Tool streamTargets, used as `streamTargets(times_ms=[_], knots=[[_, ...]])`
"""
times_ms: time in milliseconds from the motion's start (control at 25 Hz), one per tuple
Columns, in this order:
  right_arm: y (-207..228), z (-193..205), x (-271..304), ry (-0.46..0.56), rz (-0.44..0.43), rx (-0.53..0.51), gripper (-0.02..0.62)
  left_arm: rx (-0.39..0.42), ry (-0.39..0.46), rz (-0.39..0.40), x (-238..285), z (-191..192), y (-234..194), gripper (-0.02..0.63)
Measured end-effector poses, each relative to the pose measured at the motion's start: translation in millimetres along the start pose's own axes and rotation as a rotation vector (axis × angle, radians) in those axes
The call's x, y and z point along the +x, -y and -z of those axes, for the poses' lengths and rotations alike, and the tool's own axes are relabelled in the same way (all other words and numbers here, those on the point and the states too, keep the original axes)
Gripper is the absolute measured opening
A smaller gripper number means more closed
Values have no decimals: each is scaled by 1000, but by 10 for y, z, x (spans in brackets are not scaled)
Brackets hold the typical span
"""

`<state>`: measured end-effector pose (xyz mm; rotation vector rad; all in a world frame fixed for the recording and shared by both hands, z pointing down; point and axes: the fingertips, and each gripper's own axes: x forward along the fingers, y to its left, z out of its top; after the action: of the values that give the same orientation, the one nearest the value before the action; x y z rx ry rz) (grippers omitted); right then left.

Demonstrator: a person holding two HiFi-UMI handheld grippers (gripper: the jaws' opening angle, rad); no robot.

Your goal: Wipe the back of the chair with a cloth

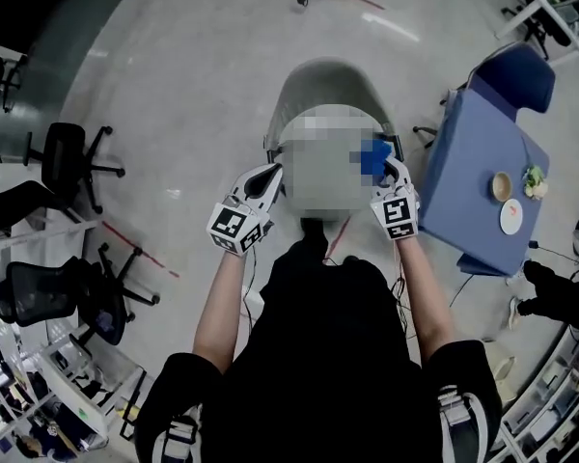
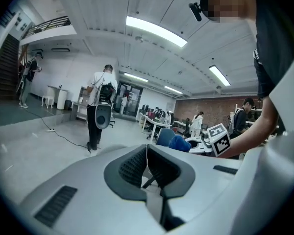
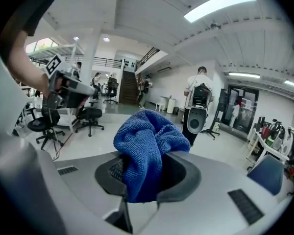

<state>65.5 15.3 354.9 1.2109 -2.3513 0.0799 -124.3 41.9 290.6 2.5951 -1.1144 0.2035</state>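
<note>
The chair (image 1: pixel 325 83) stands on the floor below me, its pale grey back curving round the far side; a mosaic patch hides its seat. My right gripper (image 1: pixel 384 165) is shut on a bunched blue cloth (image 1: pixel 372 154), held up in the air above the chair's right side. The cloth (image 3: pixel 148 153) fills the gap between the right jaws and bulges out over them. My left gripper (image 1: pixel 269 176) hangs level with it at the left, shut with nothing in it; its jaws (image 2: pixel 147 166) meet along a thin line. The cloth (image 2: pixel 179 143) also shows from the left gripper view.
A blue table (image 1: pixel 468 167) with a bowl and plates stands at the right, a blue chair (image 1: pixel 517 71) behind it. Black office chairs (image 1: pixel 69 158) stand at the left by shelving. A person with a backpack (image 2: pixel 100 106) stands further off on the open floor.
</note>
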Motion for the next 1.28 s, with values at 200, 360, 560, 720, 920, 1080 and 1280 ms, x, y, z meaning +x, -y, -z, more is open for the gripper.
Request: streamTargets(times_ms=[200,360,560,720,920,1080,1280], knots=[[-105,111,-601,41,-24,-6,129,22,-10,-8,-61,71,529,25],[-175,318,-1175,59,-26,-4,129,33,-17,-15,-201,222,1125,25],[-282,594,-1932,79,-31,-8,129,37,-15,-43,-432,443,1835,25],[-461,851,-2392,83,-46,-9,129,38,3,-57,-675,615,2313,25],[-639,1199,-2985,47,-76,5,129,38,28,-55,-872,672,2932,25],[-800,1326,-3285,39,-110,39,129,38,35,-66,-1107,698,3147,25],[-1102,1213,-3322,41,-78,59,129,12,39,-76,-1554,775,2937,25]])
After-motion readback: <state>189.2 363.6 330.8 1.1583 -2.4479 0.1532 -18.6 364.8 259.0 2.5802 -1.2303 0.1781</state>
